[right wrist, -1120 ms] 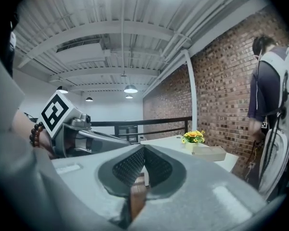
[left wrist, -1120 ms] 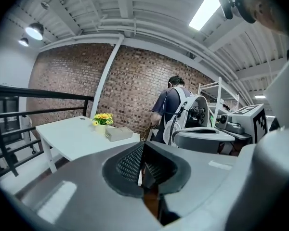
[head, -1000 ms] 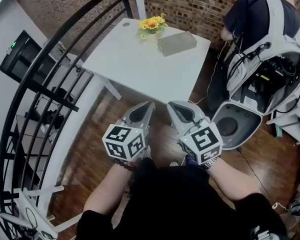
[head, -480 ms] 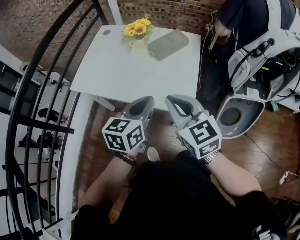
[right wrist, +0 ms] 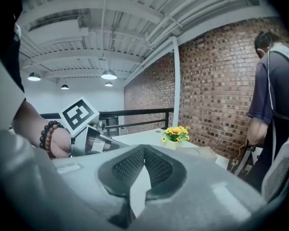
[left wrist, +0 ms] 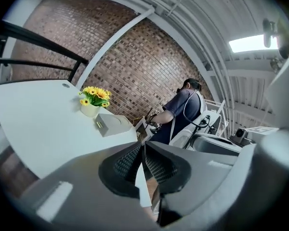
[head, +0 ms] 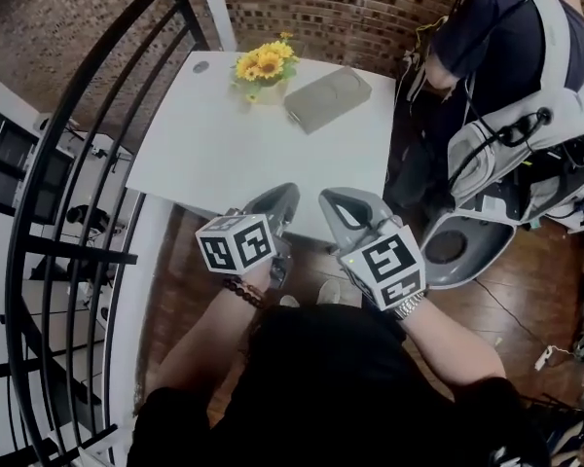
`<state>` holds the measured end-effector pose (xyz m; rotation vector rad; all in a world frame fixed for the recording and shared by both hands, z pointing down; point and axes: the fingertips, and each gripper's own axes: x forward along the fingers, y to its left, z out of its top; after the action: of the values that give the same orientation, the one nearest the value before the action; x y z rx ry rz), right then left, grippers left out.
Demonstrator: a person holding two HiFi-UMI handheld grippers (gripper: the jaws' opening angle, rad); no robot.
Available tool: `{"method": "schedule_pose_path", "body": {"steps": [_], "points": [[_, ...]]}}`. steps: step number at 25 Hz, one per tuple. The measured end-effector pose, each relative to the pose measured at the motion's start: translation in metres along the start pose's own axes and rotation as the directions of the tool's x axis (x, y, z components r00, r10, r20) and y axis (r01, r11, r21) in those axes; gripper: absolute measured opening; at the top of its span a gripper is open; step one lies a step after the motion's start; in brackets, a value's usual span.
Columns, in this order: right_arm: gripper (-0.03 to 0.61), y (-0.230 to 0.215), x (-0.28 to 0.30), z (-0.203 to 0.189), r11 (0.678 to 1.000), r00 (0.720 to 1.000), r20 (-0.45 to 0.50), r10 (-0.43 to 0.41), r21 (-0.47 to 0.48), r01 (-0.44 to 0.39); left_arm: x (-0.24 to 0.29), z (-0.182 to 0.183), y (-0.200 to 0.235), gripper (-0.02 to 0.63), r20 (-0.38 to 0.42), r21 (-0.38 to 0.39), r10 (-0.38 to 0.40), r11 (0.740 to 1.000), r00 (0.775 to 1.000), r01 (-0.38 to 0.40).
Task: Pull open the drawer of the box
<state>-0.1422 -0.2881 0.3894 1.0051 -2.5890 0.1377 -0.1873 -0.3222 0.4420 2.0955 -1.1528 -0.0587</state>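
Head view | L tongs, R tongs jaws together, empty | flat grey rect. box on white table

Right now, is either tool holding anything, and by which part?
Nothing is held. The left tool and right tool both have their jaws together with nothing between them. The box lies untouched on the far side of the table.

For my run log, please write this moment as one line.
phase: before contact | left gripper: shut, empty | right gripper: shut, empty | box: far on table, beside flowers, untouched
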Motion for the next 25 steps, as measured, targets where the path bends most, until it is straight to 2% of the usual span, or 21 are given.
{"method": "schedule_pose_path", "body": {"steps": [4,8,12,16,22,25], "points": [[-0.009,-0.017,0.014,-0.001,1.0,1.0,-0.012,0.027,-0.005,-0.027,0.027,0.01,0.015,0.035,0.018,-0.115,0.003,0.993,1.0,-0.001],[-0.009,-0.031,0.024,-0.009,1.0,0.999,-0.039,0.028,0.015,-0.027,0.055,0.007,0.032,0.039,-0.007,-0.229,-0.008,0.973,1.0,0.006],[-0.009,-0.051,0.046,-0.007,1.0,0.998,-0.058,0.0,0.02,0.002,0.092,0.017,0.065,0.044,-0.012,-0.342,-0.017,0.94,1.0,0.012],[-0.009,-0.069,0.072,-0.01,0.999,0.996,-0.087,-0.02,0.036,0.023,0.13,0.03,0.111,0.044,0.005,-0.443,0.008,0.896,1.0,-0.005],[-0.009,-0.085,0.109,-0.023,0.997,0.988,-0.151,-0.034,0.068,0.045,0.179,0.035,0.183,0.044,-0.016,-0.519,0.063,0.853,0.998,-0.062],[-0.009,-0.092,0.124,-0.029,0.995,0.983,-0.182,-0.041,0.081,0.056,0.201,0.031,0.203,0.054,-0.044,-0.532,0.067,0.843,0.997,-0.08]]}}
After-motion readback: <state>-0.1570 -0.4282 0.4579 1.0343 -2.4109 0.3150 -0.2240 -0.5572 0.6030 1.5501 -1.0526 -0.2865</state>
